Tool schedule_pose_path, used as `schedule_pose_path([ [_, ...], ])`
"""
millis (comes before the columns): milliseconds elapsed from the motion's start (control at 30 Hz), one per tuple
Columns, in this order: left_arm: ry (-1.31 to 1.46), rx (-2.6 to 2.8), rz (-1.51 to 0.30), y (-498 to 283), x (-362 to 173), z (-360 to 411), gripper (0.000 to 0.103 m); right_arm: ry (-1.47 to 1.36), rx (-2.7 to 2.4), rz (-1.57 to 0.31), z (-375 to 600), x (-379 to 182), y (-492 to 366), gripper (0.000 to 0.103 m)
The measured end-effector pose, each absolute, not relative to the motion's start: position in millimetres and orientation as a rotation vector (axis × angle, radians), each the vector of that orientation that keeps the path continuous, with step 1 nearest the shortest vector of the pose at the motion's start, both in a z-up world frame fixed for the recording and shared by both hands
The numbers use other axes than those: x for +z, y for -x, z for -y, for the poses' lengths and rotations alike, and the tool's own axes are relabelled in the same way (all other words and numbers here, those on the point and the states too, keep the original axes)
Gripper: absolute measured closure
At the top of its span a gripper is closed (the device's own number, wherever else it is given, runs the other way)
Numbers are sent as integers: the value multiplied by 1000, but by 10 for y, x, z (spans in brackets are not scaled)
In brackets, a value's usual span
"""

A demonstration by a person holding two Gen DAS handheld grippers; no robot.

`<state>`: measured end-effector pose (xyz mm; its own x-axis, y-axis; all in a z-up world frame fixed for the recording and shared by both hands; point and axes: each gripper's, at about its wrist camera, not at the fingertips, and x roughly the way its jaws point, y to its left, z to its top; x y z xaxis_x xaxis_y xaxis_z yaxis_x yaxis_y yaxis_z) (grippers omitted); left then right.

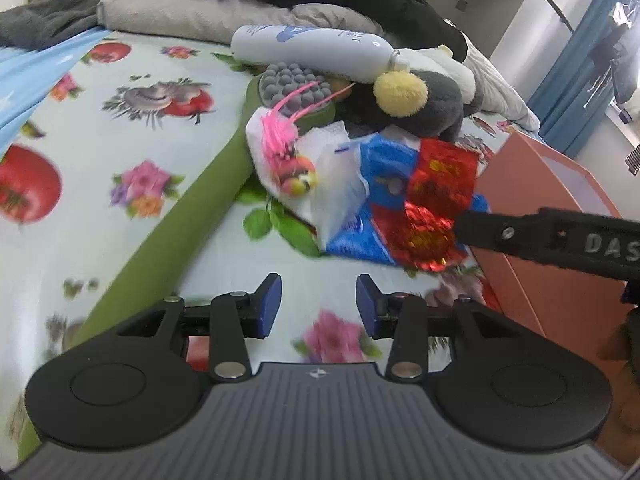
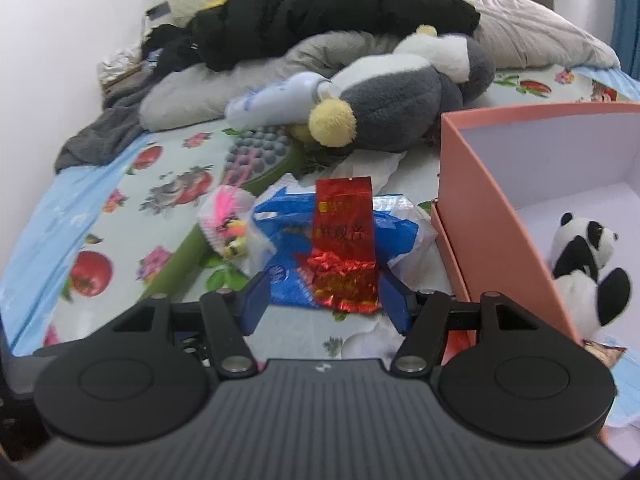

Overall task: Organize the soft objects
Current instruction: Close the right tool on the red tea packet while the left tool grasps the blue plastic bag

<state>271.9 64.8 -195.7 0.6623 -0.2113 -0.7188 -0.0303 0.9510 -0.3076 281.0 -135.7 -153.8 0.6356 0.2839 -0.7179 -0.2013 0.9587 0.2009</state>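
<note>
A pile of items lies on the flowered bed sheet (image 1: 132, 128). My right gripper (image 2: 322, 298) stands around a shiny red foil packet (image 2: 345, 240), which rises upright between its blue pads (image 2: 256, 300); its black finger (image 1: 520, 236) touches the packet (image 1: 436, 204) in the left wrist view. Under it lies a blue and white plastic bag (image 2: 288, 240). A small pink-haired toy in a clear bag (image 1: 288, 156) lies to the left. A grey and white plush (image 2: 392, 108) lies behind. My left gripper (image 1: 318, 304) is open and empty over the sheet.
A pink box (image 2: 480, 184) stands at the right with a panda plush (image 2: 584, 264) inside. A white bottle (image 1: 312, 50), a green-handled massage brush (image 1: 192, 200), a grey pillow (image 1: 168, 12) and black clothing (image 2: 320, 12) lie further back.
</note>
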Motion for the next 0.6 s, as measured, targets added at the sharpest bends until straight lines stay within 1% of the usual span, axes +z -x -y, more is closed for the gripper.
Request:
schedule_pose_path([
  [400,351,-170,-770,-3090,-2146,-694,58,-137,118,-896,1201,-1869,-3179,41],
  [533,320,-164,-768,-3141,-2158,-622,66,-181,93,-905,1224,-1911,-3189,45],
  [567,321,-163,-769,-3148,-2150,-605,74,-173,90,-899,1222,-1899,-3175,45],
  [600,321,-165,-767,-3152,-2142,-586,78,-172,95,-898,1229,-1888,-3165,45],
])
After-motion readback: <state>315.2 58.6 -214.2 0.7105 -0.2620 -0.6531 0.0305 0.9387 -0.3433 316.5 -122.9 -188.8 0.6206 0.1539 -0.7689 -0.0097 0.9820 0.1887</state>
